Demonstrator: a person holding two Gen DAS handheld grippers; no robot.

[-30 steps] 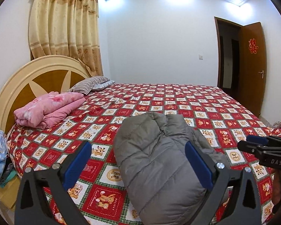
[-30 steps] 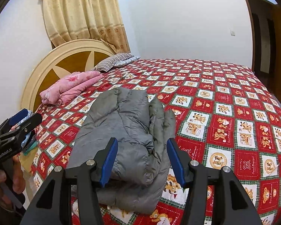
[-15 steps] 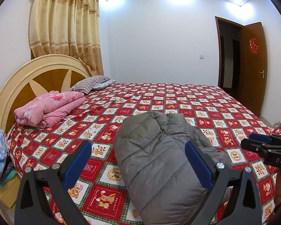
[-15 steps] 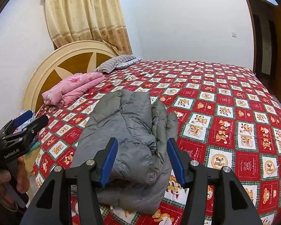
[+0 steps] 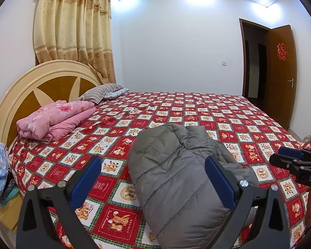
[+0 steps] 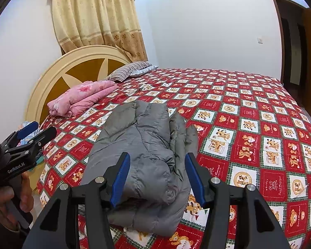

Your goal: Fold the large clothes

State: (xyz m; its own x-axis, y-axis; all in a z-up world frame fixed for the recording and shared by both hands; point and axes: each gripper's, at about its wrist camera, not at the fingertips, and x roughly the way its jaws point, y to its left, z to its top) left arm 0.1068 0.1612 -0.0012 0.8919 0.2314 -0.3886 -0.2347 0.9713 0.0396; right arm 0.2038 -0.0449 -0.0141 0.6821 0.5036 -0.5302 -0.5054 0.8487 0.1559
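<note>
Left wrist view has the left gripper [image 5: 153,178] hanging over the near edge of the bed [image 5: 248,124], jaws spread wide with nothing pinched, and the grey puffer jacket [image 5: 176,182] lying folded into a bundle on the red teddy-bear bedspread just past the fingers. Right wrist view shows the right gripper [image 6: 155,176] also open and empty, hovering above the same jacket [image 6: 139,145]. Over by the headboard [image 5: 20,95] sits a folded pink blanket [image 5: 54,120] next to a striped pillow [image 5: 99,91], well apart from the jacket.
</note>
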